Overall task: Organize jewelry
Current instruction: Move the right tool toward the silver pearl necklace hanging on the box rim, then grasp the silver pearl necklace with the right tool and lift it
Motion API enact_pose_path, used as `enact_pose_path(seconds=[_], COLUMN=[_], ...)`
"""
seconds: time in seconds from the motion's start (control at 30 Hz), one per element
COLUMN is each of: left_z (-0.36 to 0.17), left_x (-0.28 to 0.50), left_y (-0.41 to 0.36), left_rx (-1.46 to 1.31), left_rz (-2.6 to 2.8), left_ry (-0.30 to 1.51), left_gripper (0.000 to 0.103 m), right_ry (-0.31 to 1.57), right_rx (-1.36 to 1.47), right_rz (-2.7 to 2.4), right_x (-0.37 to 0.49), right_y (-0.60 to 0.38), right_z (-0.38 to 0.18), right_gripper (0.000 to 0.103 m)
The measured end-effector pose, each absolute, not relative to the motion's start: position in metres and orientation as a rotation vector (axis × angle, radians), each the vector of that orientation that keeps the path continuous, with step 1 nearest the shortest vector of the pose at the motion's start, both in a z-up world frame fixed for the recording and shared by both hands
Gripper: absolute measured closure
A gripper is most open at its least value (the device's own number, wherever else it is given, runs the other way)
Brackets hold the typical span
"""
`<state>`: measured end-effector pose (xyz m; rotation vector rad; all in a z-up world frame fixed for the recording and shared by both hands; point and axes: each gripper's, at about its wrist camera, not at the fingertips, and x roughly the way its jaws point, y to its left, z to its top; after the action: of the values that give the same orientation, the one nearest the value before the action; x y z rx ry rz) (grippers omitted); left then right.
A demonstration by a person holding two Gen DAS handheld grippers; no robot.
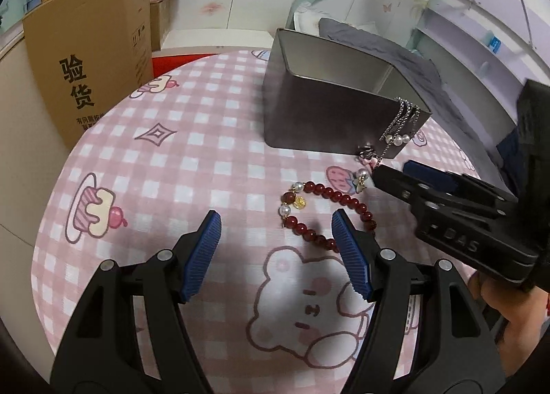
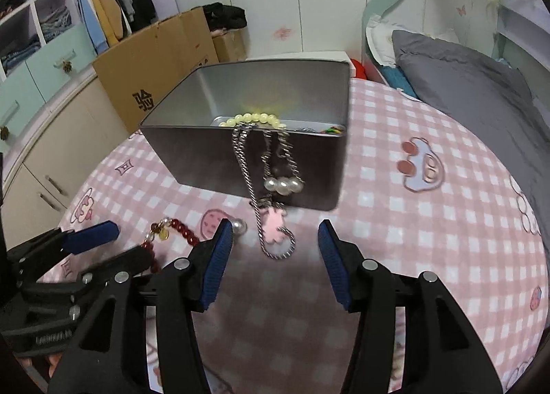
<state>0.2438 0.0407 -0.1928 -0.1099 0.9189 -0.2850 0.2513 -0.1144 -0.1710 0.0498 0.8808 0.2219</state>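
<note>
A round counter under a pink-and-white checked cloth with cartoon bears and cupcakes [image 1: 178, 139] carries everything here; beyond its far edge stands a brown cardboard box printed with black characters [image 1: 89, 50], and on the other side lies a grey pillow [image 2: 457, 74] on a bed; on the cloth sits an open rectangular silver metal tin [image 2: 254, 139], its plain dark side wall facing the cameras; inside it, by the near wall, lies a pale yellow-green beaded bracelet [image 2: 252, 118], with something small and multicoloured in the corner that is too blurred to name; the left tool [image 1: 275, 253], black with blue ribbed pads, hovers low over the cloth with its jaws wide apart and nothing between them; the right tool [image 2: 273, 263], of the same make, likewise stands spread open and holds nothing; a silver chain necklace with three white pearls [image 2: 283, 185] is draped over the tin's near rim, most of it hanging down the outer wall, its loose end and a pink flower-shaped charm [image 2: 274, 225] resting on the cloth just in front of the right tool's open jaws; a dark red beaded bracelet with white pearls and a small gold charm [image 1: 323, 211] lies on the cloth near the tin, partly between the left tool's pads and touching neither in view.
</note>
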Motion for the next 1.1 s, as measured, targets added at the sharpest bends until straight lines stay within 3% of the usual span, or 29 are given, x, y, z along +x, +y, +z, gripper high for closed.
enact_pose_path(seconds=[0.2, 0.3, 0.33, 0.43, 0.53, 1.1], left_z=[-0.194, -0.195, -0.194, -0.194, -0.193, -0.181], left_x=[0.249, 0.251, 0.251, 0.252, 0.252, 0.246], left_y=[0.041, 0.039, 0.039, 0.038, 0.037, 0.032], left_rx=[-0.107, -0.098, -0.1, -0.099, -0.097, -0.094], left_rz=[-0.285, -0.28, -0.28, -0.276, -0.274, -0.28], left_ry=[0.921, 0.924, 0.924, 0.925, 0.928, 0.905], left_gripper=[0.037, 0.037, 0.037, 0.037, 0.037, 0.037], right_ry=[0.886, 0.885, 0.886, 0.884, 0.869, 0.723], right_rx=[0.014, -0.004, 0.004, -0.006, 0.022, 0.096], right_rz=[0.197, 0.196, 0.208, 0.221, 0.255, 0.332], right_x=[0.26, 0.259, 0.259, 0.258, 0.253, 0.231], right_y=[-0.107, -0.106, -0.107, -0.108, -0.112, -0.137], right_z=[-0.178, -0.179, -0.179, -0.18, -0.176, -0.11], right_gripper=[0.056, 0.07, 0.081, 0.081, 0.095, 0.096])
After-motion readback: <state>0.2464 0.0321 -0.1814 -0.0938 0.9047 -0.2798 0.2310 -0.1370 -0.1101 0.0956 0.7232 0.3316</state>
